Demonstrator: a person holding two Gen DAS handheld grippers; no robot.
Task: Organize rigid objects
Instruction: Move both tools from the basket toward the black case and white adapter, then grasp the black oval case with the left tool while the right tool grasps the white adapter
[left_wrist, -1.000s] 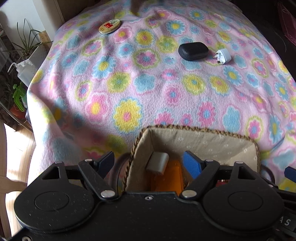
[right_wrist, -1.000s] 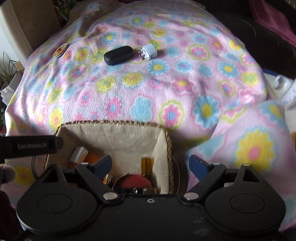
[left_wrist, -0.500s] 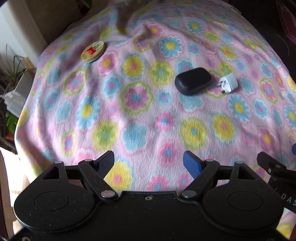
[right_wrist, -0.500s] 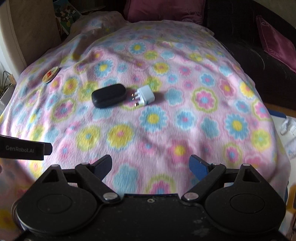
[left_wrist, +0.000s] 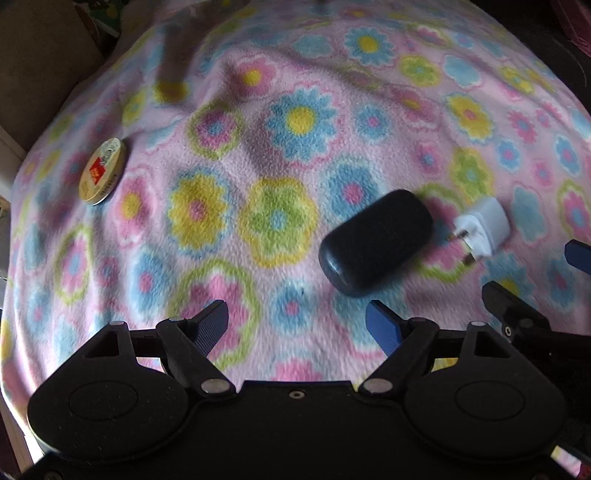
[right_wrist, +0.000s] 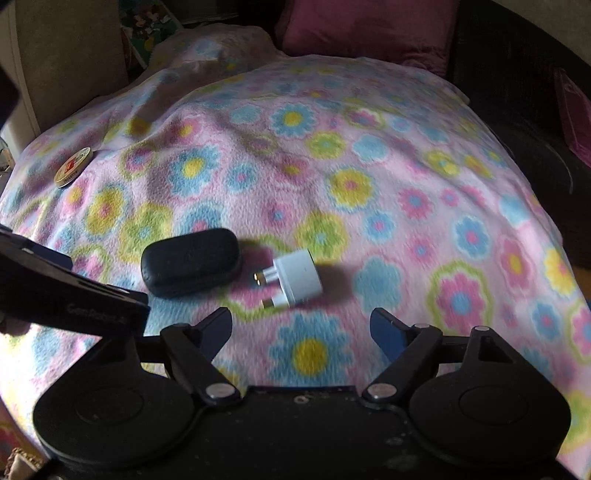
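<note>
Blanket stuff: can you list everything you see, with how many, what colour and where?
Blanket: one, pink with flowers, under everything.
Case: one, black, middle of blanket, left of the plug.
Plug: one, white, beside the case, pins toward it.
Tin: one, round, yellowish with a red label, far left.
Cushion: one, dark pink, behind the blanket.
Left gripper: one, black with blue pads, open, empty, above the blanket near the case.
Right gripper: one, black with blue pads, open, empty, near the plug.
</note>
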